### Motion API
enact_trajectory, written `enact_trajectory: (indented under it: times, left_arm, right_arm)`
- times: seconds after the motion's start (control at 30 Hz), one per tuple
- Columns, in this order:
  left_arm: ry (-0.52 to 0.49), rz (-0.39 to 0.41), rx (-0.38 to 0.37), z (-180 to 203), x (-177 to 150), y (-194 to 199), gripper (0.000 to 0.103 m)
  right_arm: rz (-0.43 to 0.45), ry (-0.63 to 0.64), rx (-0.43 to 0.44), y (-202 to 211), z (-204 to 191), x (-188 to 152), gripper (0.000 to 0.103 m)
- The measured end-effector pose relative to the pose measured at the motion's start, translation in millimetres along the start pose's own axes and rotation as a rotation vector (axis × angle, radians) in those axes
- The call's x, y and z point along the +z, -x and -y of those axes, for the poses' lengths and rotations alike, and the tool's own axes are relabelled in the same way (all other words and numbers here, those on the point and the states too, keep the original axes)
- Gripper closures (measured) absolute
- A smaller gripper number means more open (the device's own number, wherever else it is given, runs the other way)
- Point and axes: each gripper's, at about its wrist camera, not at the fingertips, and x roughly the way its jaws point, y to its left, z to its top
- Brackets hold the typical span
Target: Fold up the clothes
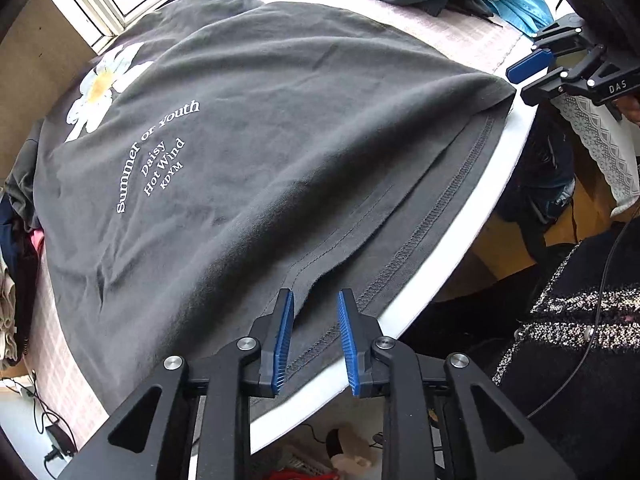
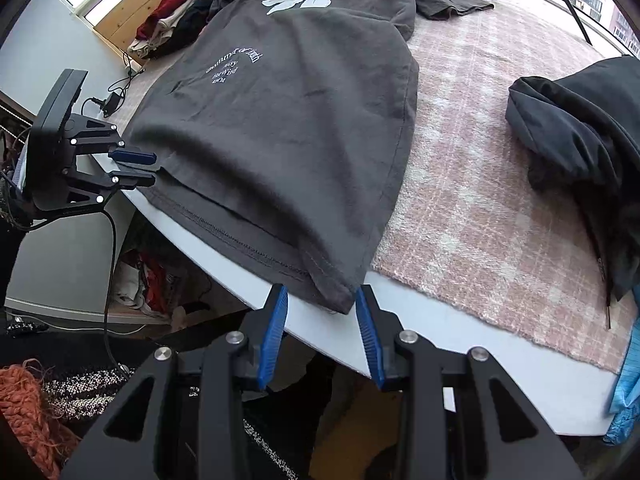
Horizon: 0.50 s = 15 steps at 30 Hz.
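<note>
A dark grey T-shirt with a white daisy print and white lettering lies spread flat on the table; it also shows in the right wrist view. Its hem runs along the table's white front edge. My left gripper is open, its blue pads on either side of the hem's left corner, not closed on it. My right gripper is open around the hem's right corner. The left gripper also shows in the right wrist view, the right gripper in the left wrist view.
A pink checked cloth covers the table. A heap of dark clothes and a blue garment lie at the right. More clothes are piled at the far left. Cables and a charger lie near the left edge.
</note>
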Motion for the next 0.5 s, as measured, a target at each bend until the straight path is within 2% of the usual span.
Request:
enact_trajectory:
  times: [0.1,0.13,0.17,0.33,0.4,0.5]
  left_arm:
    - [0.004,-0.02,0.002,1.0,5.2,-13.7,0.081]
    - [0.019,-0.019,-0.008,-0.2,6.2,-14.5,0.087]
    - [0.036,-0.012,-0.025,-2.5,6.9,-12.8,0.101]
    - [0.075,0.02,-0.077,-9.1,0.5,1.4,0.102]
    - [0.08,0.038,-0.106,-9.0,-4.6,11.3,0.102]
    - [0.083,0.043,-0.129,-6.6,-12.5,21.3,0.102]
  right_arm:
    - [0.001,0.008,0.009,-1.5,-3.5,2.9,0.068]
    - [0.001,0.012,0.009,-1.9,-4.8,3.6,0.068]
    - [0.002,0.018,0.006,-2.4,-5.9,3.9,0.068]
    - [-0.008,0.063,-0.003,-6.8,-11.3,1.4,0.067]
    - [-0.018,0.091,-0.003,-11.0,-15.9,0.1,0.058]
    - [-0.015,0.155,-0.063,-17.2,-25.0,-0.2,0.057]
